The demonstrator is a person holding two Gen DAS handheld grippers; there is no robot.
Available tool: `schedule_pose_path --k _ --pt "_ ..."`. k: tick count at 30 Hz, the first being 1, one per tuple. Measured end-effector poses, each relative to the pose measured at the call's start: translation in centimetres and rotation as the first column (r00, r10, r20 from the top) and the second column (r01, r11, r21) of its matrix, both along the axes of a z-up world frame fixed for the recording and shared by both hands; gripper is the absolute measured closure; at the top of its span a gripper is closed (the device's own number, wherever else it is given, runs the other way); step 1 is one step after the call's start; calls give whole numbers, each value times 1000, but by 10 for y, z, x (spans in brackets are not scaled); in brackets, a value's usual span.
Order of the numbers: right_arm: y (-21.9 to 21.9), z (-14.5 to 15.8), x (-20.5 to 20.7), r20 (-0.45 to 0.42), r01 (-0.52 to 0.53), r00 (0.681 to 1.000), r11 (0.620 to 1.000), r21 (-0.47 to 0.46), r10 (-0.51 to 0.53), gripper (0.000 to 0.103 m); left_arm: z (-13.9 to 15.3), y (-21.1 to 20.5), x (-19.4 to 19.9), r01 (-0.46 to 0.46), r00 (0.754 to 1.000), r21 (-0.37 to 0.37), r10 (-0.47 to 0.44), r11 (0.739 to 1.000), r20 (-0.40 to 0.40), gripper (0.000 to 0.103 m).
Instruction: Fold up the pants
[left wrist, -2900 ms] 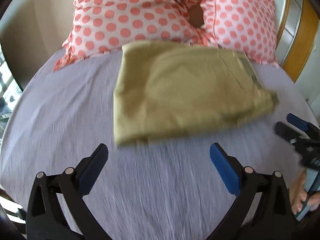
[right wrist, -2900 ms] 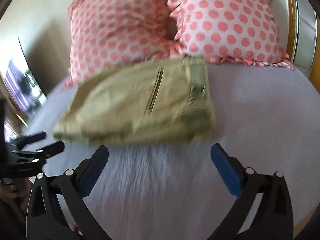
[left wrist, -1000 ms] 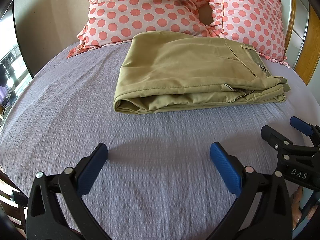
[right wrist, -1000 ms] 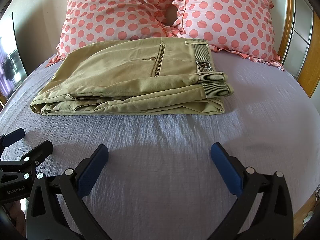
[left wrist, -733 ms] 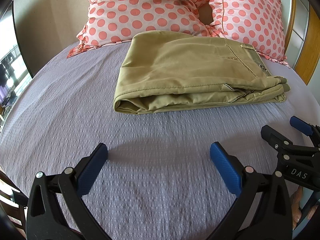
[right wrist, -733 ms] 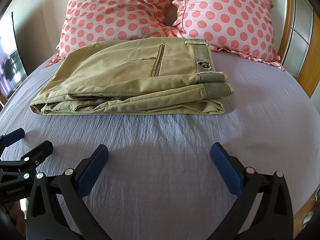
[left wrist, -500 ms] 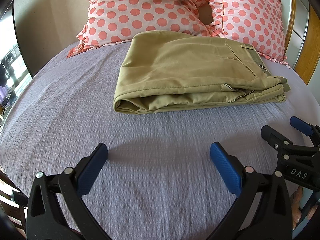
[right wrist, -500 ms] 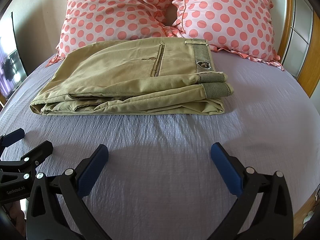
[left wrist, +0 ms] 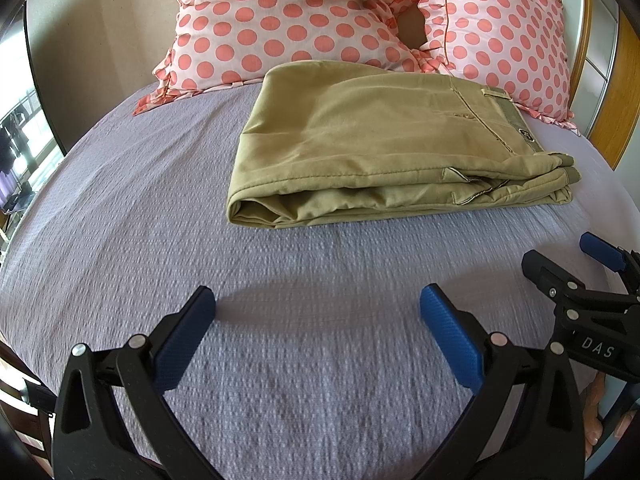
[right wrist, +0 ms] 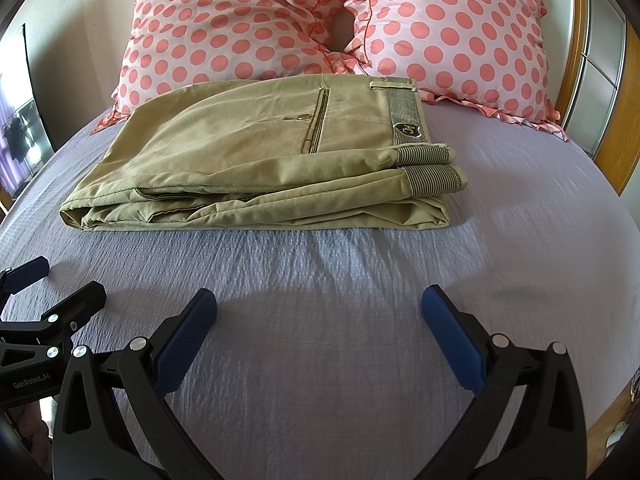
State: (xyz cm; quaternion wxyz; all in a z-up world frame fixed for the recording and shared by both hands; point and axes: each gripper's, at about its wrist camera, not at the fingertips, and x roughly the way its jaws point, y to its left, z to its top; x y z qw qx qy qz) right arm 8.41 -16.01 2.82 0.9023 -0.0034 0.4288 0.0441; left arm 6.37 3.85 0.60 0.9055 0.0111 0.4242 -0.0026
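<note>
The khaki pants (left wrist: pixel 380 148) lie folded into a flat rectangle on the lilac bedspread (left wrist: pixel 160 220), just in front of the pillows. In the right wrist view the pants (right wrist: pixel 260 160) show the striped waistband at their right end. My left gripper (left wrist: pixel 318 312) is open and empty, hovering over the bedspread short of the pants' near edge. My right gripper (right wrist: pixel 319 312) is also open and empty, at the same distance. Each gripper shows at the edge of the other's view: the right gripper (left wrist: pixel 576 260) and the left gripper (right wrist: pixel 52 284).
Two pink polka-dot pillows (left wrist: pixel 288 20) (right wrist: pixel 452 36) lean against the wall behind the pants. A wooden frame (right wrist: pixel 616 120) runs along the bed's right side. Bare bedspread (right wrist: pixel 320 272) lies between the grippers and the pants.
Since 2.9 s ago both grippers have pulled back from the pants and come to rest. Nothing has moved over the last second.
</note>
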Motion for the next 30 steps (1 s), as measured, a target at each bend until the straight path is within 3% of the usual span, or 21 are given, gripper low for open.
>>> schedule_pose_path --k 30 --pt "-1 0 0 -1 -3 1000 1000 0 3 1 -1 2 3 7 999 -2 -7 1000 -39 2"
